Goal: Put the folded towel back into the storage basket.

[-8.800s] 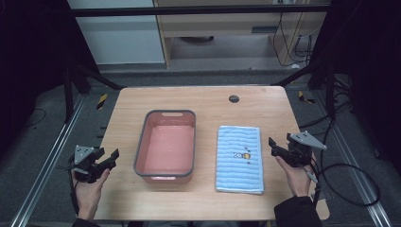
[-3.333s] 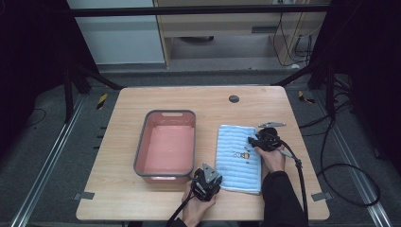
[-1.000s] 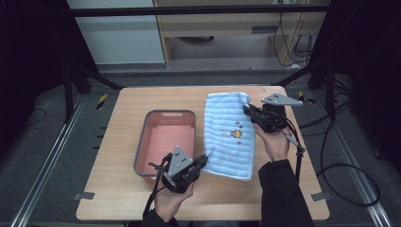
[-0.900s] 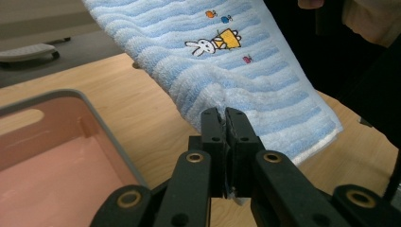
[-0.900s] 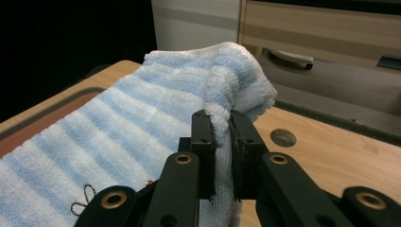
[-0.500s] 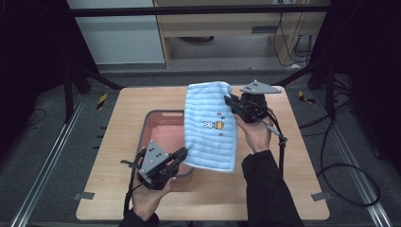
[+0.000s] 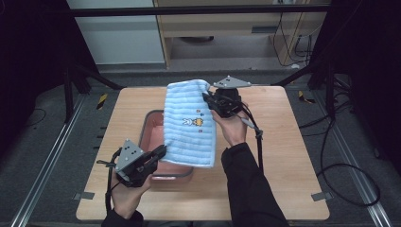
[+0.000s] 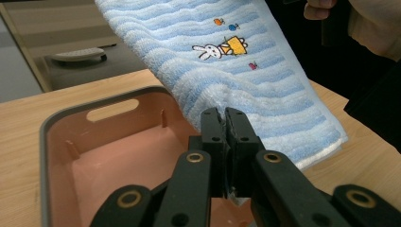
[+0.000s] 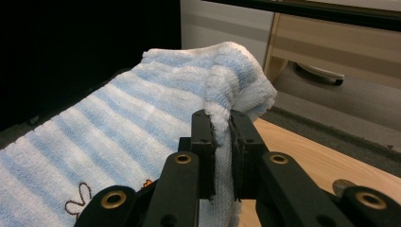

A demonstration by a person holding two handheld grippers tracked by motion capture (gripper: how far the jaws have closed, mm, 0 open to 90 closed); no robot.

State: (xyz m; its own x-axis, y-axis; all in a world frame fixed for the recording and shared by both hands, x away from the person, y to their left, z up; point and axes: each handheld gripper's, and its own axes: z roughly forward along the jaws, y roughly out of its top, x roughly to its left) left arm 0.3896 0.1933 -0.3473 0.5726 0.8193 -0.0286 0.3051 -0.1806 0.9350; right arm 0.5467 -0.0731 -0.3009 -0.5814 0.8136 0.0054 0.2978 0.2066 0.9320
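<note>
Claw number one, my left claw (image 7: 160, 152), is clamped on the near edge of the blue striped towel (image 7: 189, 123), low and close to me, while the right claw (image 7: 208, 100) pinches the far top corner up high. So from the high view the towel hangs stretched on a slant between the two, draped over the pink bin (image 7: 150, 124) sitting on the counter (image 7: 283, 142). I reckon holding it by two opposite ends like this keeps it spread flat so I can lower it into the bin without it bunching. Bottom hem sags past the bin's near-right side, so it isn't inside yet.

Left gripper view: jaws squeezed tight on a fold of towel (image 8: 246, 71), cloth puckering right at the tips of the left claw (image 8: 226, 116). This one gives me what the overhead can't: the inside of the bin (image 8: 66, 142), bare, with its handle slot and little ribs, and the bunny print facing me. You can also see the towel's lower corner resting out on the counter (image 8: 19, 156) beyond the bin wall.

Right gripper view: right claw (image 9: 222, 118) closed on a bunched ridge of towel (image 9: 118, 127), cloth pinched thick between the pads. It shows how much fabric is gathered in the grip, which looks like a neat corner from above. Bin isn't visible from here, so I'd trust the other two for lining up the drop.
</note>
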